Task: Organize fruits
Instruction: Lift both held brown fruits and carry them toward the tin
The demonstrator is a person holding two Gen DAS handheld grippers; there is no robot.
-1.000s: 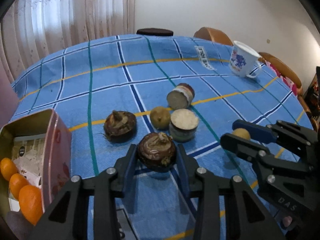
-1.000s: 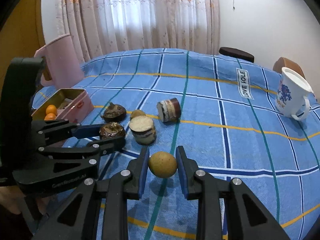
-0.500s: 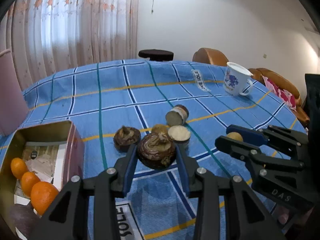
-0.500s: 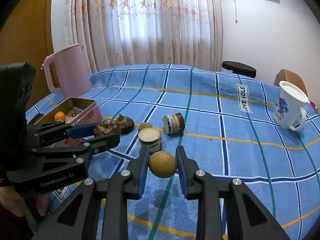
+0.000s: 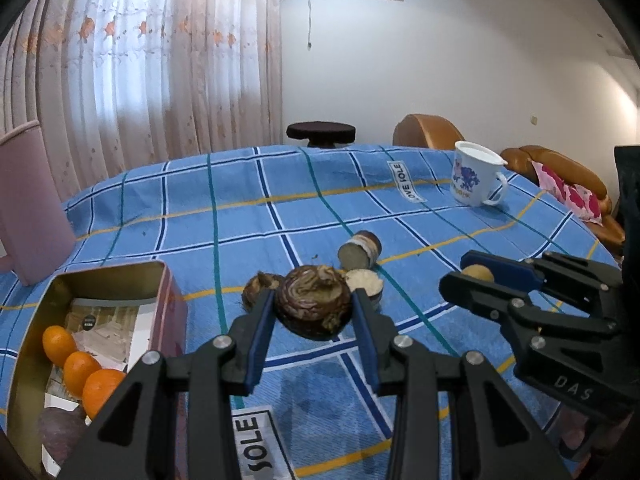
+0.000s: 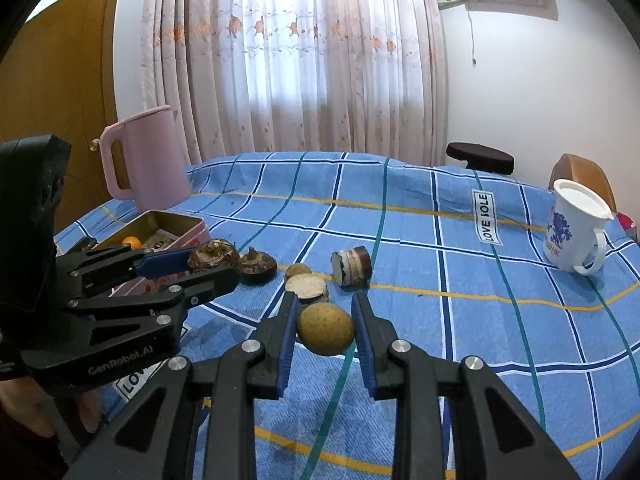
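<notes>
Rising off the blue checked cloth (image 5: pixel 240 216) since a second ago, the left gripper (image 5: pixel 314 312) stays pinched on the dark brown corm (image 5: pixel 314 306), now clear of the table, while the right gripper (image 6: pixel 325 330) keeps its grip on the small tan fruit (image 6: pixel 325 330). Both sat on the cloth earlier. The tin (image 5: pixel 100 276) with oranges (image 5: pixel 78 368) lies at left.

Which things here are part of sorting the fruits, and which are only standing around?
Part of the job:
- left gripper shut on the dark brown fruit
- right gripper shut on the round tan fruit
- tin box with three oranges
- loose pieces on the cloth

Only standing around:
- white mug
- pink jug
- dark stool
</notes>
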